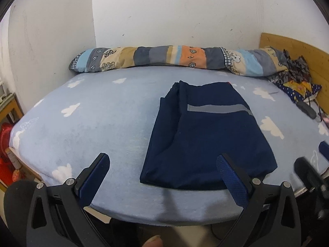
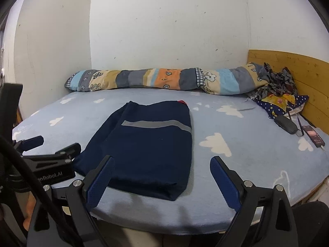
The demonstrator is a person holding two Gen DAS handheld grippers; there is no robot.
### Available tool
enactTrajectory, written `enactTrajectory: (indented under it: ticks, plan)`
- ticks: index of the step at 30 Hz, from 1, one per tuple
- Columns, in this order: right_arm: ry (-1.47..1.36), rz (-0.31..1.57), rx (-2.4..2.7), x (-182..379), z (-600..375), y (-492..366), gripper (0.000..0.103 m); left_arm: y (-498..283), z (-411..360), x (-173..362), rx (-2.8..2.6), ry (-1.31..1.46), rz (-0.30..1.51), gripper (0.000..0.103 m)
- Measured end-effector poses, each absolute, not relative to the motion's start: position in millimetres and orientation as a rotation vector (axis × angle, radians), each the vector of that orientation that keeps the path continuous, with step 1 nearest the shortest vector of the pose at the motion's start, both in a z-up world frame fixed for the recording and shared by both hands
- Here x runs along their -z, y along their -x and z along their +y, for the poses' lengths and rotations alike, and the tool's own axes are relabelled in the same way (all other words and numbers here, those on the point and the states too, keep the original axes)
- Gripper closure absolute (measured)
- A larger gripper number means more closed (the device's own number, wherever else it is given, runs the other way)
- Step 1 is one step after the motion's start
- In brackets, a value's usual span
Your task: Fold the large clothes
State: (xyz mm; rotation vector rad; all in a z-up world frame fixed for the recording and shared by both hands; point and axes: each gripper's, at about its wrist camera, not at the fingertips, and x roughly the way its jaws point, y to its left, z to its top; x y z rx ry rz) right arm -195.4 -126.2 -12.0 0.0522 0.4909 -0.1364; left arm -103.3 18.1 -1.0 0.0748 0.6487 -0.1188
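Note:
A navy garment point(image 1: 205, 135) with a grey stripe lies folded into a flat rectangle on the light blue cloud-print bed sheet point(image 1: 92, 127). In the left wrist view my left gripper point(image 1: 162, 157) is open over the garment's near edge, and its right pad point(image 1: 228, 175) overlaps the near right corner. Nothing sits between its pads. My right gripper point(image 2: 162, 159) is also open and empty, over the near right part of the garment point(image 2: 148, 148). Each gripper shows in the other's view: the right gripper point(image 1: 312, 156) at the right edge, the left gripper point(image 2: 59, 142) at the left.
A rolled patchwork quilt point(image 2: 160, 80) lies along the white wall. At the right stand a wooden headboard point(image 2: 308, 78), a heap of patterned clothes point(image 2: 277, 94), a black case point(image 2: 286, 123) and a phone point(image 2: 313, 135). Red items point(image 1: 6, 144) sit beside the bed.

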Motion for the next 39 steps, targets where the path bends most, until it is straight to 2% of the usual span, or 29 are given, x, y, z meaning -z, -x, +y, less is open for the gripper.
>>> enactTrajectory:
  ticks: [18, 39]
  plan:
    - [-0.009, 0.559, 0.127, 18.7, -109.8, 169.5, 0.007, 91.6, 27.3, 10.1, 0.070, -0.088, 0.695, 0.000]
    - [0.058, 0.604, 0.171, 21.5, -96.1, 158.1, 0.007, 93.8, 26.9, 10.8, 0.040, -0.123, 0.666, 0.000]
